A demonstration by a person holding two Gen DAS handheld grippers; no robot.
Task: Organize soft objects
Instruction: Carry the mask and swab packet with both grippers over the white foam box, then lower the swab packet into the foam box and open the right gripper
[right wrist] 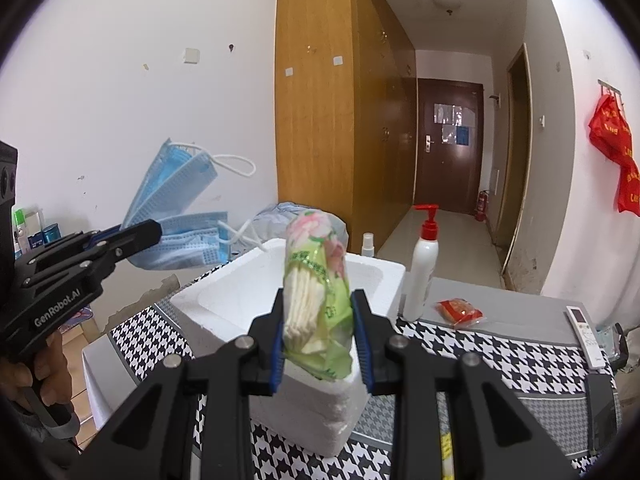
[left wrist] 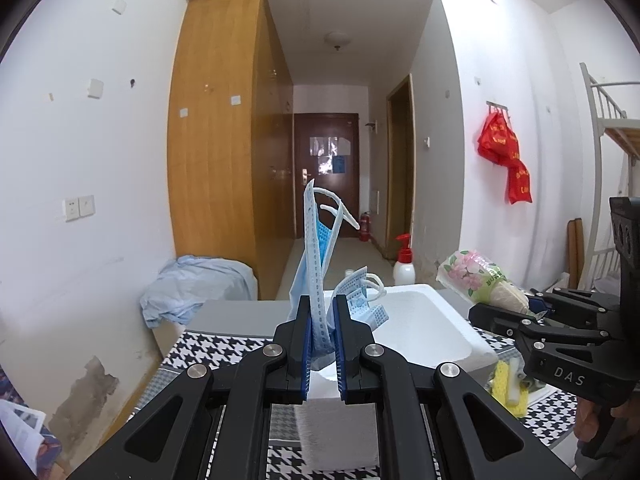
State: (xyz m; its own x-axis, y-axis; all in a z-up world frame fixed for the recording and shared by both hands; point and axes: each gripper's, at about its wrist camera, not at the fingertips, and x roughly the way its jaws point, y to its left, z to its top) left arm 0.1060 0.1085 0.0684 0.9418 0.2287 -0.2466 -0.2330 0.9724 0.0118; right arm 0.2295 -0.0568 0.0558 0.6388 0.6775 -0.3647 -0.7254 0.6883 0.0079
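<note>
Above the foam box (right wrist: 224, 300) — masks (right wrist: 176, 216) in left tool (right wrist: 154, 232), tissue pack (right wrist: 316, 300) in right tool (right wrist: 320, 320); lotion bottle (right wrist: 422, 268) seemingly just behind.

Both wrist views look forward, close above the shared white foam box (left wrist: 420, 320), toward the hallway door (right wrist: 450, 140).

The face masks (left wrist: 316, 280) were thin non-woven cloth, pale blue and matt, with dimpled edges and soft white cord loops. The tissue pack (right wrist: 316, 300) wore a glossy, crinkled plastic film over soft white paper. The white box (right wrist: 248, 304) was rough, grainy foam, crumbled at one corner. A woven houndstooth cloth (right wrist: 500, 344) covered the tabletop. Each claw (left wrist: 322, 344) was matt black plastic with ribbed blue pads and shiny metal pins. The pump bottle (right wrist: 420, 276) was smooth plastic
</note>
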